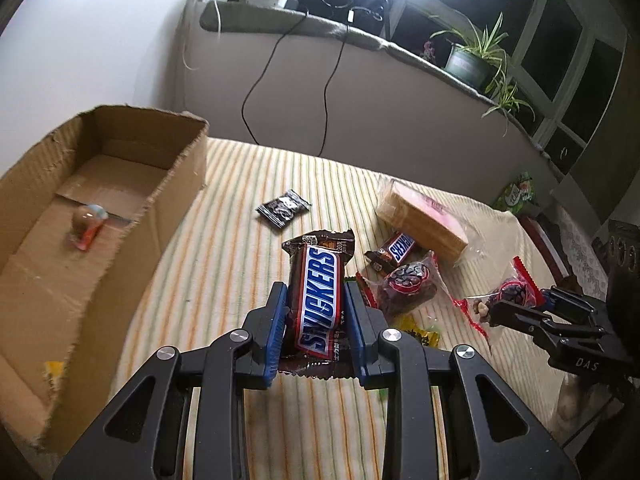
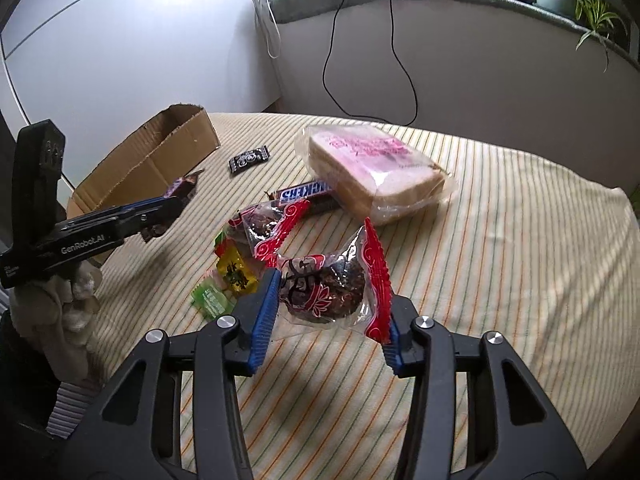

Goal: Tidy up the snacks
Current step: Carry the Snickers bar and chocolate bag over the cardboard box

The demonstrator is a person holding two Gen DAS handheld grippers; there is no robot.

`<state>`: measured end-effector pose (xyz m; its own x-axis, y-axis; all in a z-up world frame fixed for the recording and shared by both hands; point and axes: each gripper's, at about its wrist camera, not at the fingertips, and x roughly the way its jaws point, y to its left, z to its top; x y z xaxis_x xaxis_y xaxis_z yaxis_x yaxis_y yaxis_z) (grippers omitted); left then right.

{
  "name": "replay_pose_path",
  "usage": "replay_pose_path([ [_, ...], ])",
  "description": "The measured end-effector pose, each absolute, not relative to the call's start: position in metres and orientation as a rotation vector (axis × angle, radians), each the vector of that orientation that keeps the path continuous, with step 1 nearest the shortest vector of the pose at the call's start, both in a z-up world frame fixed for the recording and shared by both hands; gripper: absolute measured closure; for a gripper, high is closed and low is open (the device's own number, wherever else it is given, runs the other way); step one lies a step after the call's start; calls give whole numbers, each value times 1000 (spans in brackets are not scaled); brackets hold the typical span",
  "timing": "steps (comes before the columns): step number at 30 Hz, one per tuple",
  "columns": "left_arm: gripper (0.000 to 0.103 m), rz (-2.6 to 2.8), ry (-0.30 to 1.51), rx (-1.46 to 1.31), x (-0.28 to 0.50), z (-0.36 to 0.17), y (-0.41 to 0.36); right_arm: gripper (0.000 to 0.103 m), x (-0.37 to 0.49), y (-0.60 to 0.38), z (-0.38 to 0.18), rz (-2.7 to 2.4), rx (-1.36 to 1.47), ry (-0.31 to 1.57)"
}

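My left gripper [image 1: 316, 312] is shut on a brown Snickers bar [image 1: 320, 300], held lengthwise above the striped cloth. To its left stands an open cardboard box [image 1: 132, 216] with a small wrapped sweet [image 1: 86, 226] on its floor. My right gripper [image 2: 326, 308] is shut on a clear packet with red edges [image 2: 332, 286] holding a dark cake, lifted off the cloth. In the right wrist view the left gripper [image 2: 160, 210] appears at the left with the bar's end [image 2: 184, 186] sticking out. A second Snickers bar [image 2: 306, 194] and a matching red-edged packet [image 2: 268, 226] lie on the table.
A bagged stack of sliced bread [image 2: 376, 168] lies mid-table, a small black sachet [image 2: 249, 160] near the box. Yellow [image 2: 237, 276] and green [image 2: 211, 300] sweets lie left of my right gripper. Cables hang down the wall behind; potted plants [image 1: 476, 56] stand on the ledge.
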<state>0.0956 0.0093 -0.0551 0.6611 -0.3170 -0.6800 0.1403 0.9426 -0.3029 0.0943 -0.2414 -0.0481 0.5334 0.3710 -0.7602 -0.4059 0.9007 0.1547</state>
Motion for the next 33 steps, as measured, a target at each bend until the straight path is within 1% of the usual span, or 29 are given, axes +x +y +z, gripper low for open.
replay_pose_path([
  [16,76,-203,734,-249,68,-32,42,56,80,-220,-13,477,-80,821],
  [33,76,-45,683,-286,50,-22,115,56,110,-124,5,639,-146,775],
])
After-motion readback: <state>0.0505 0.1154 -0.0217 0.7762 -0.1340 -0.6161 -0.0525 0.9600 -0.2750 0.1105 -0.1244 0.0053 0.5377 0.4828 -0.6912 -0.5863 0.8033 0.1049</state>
